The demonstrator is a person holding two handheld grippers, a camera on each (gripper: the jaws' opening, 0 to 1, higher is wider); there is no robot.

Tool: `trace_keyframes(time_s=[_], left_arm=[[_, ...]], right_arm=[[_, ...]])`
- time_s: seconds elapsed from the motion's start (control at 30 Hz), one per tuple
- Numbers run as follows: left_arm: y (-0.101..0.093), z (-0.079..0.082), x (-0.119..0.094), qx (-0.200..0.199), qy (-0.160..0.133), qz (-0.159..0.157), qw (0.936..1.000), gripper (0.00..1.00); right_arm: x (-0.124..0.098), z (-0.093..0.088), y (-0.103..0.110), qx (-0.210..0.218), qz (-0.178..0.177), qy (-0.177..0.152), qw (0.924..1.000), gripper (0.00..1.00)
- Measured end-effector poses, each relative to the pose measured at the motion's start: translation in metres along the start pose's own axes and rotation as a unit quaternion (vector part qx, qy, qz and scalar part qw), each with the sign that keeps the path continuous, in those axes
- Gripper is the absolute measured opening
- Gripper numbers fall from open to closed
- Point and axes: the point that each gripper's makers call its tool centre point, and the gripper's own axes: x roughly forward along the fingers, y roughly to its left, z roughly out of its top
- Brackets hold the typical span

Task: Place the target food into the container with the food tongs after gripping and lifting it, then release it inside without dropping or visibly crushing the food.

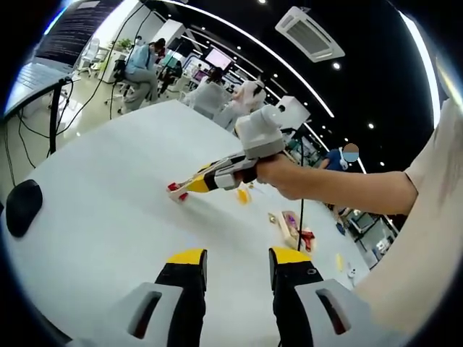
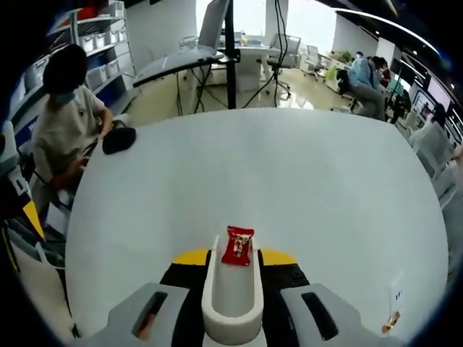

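A: Right gripper [image 2: 231, 264]: jaws clamped on the white food tongs [image 2: 233, 289]. Tong arms run straight forward along the gripper's axis; their tips pinch a small red wrapped snack [image 2: 237, 246], held just above the white tabletop [image 2: 289, 173].

B: From the left gripper view?

A: Same tool comes in from the right, a hand [image 1: 283, 173] behind it, red snack [image 1: 176, 189] at the tong tips [image 1: 189, 186], low over the middle of the tabletop [image 1: 94, 217]. Left gripper [image 1: 237, 262] sits apart with a wide gap between its jaws, holding nothing, nearer the table's near edge.

B: Container?

A: Cannot pick one out. Some small items [image 1: 293, 228] lie toward the far right edge, too blurred to name. Black object [image 2: 119, 139] near the far left edge.

B: Next move?

A: Judged: carry along the tongs' long axis, keeping grip steady, light.
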Motion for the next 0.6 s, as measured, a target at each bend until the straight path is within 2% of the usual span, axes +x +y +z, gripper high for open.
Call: trace_keyframes(time_s=[0.6], left_arm=[[0.0049, 0.0032, -0.0023, -0.005, -0.005, 0.007, 0.9999, 0.33]], right_arm=[[0.0090, -0.0032, 0.0006, -0.001, -0.001, 0.006, 1.0000, 0.26]])
